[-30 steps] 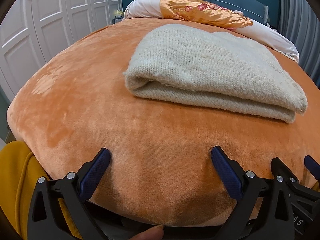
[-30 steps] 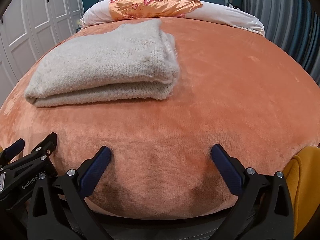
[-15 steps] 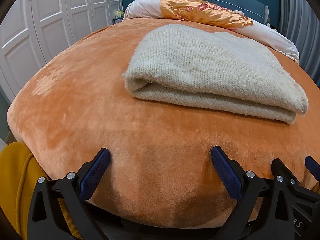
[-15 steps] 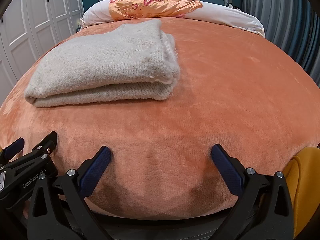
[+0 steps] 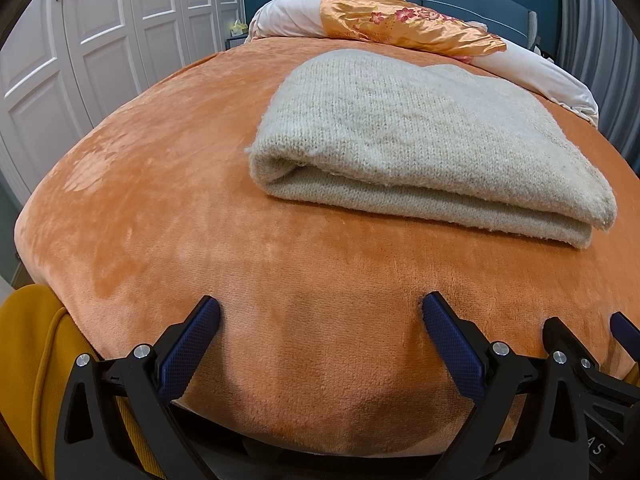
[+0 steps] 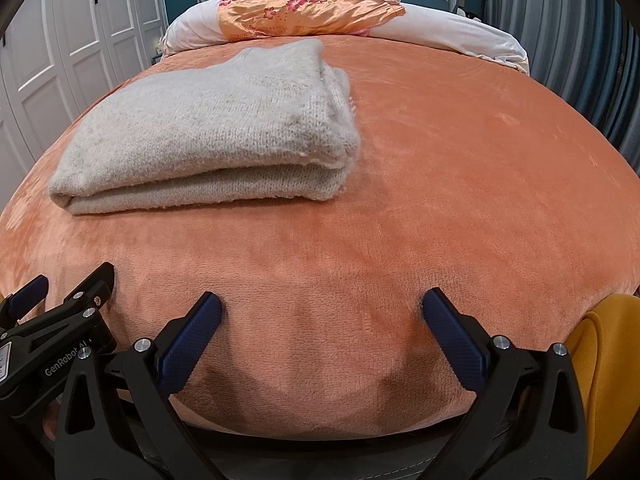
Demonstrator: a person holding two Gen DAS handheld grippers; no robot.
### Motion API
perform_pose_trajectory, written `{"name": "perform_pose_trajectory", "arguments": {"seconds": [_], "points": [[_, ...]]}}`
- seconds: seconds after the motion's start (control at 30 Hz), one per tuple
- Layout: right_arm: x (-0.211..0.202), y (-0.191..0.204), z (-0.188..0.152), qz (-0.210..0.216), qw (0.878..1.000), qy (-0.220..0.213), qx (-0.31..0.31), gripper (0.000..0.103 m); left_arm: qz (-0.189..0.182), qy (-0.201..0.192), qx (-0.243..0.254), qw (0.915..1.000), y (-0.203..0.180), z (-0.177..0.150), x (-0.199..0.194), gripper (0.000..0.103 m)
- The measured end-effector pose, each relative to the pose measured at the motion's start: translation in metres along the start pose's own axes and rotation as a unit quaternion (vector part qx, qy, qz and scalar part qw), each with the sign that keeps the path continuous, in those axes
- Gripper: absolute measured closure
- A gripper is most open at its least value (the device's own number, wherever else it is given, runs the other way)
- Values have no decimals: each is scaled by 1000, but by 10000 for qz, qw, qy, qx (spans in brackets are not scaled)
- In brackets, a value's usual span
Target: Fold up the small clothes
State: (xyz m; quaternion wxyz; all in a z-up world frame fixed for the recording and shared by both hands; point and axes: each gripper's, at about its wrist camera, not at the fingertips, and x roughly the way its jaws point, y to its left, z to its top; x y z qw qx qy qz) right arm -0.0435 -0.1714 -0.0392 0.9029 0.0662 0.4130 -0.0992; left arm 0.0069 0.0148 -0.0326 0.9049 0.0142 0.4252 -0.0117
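A cream knitted garment (image 5: 416, 140) lies folded in a flat stack on the orange plush bedspread (image 5: 168, 208); in the right wrist view the same garment (image 6: 216, 132) sits left of centre. My left gripper (image 5: 320, 312) stands open at the bed's near edge, well short of the garment, with nothing between its blue pads. My right gripper (image 6: 322, 306) is open too, empty, and just as far back. Each gripper shows at the edge of the other's view.
White pillows (image 6: 448, 32) with an orange floral satin cover (image 6: 308, 10) lie at the bed's head against a blue headboard. White wardrobe doors (image 5: 80, 40) stand left, grey curtains (image 6: 600, 60) right. A person's yellow sleeve (image 5: 28, 364) shows at the lower corners.
Both grippers have drifted very slightly back; the garment sits a touch higher in the views. Nothing was taken hold of or let go.
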Motion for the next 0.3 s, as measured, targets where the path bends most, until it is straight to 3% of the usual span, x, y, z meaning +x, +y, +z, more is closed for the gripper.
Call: {"name": "perform_pose_trajectory", "arguments": {"seconds": [0.3], "points": [[-5, 1, 6, 22, 10000, -44, -80, 5, 8, -31, 18, 10000, 3, 3, -1, 5]]}}
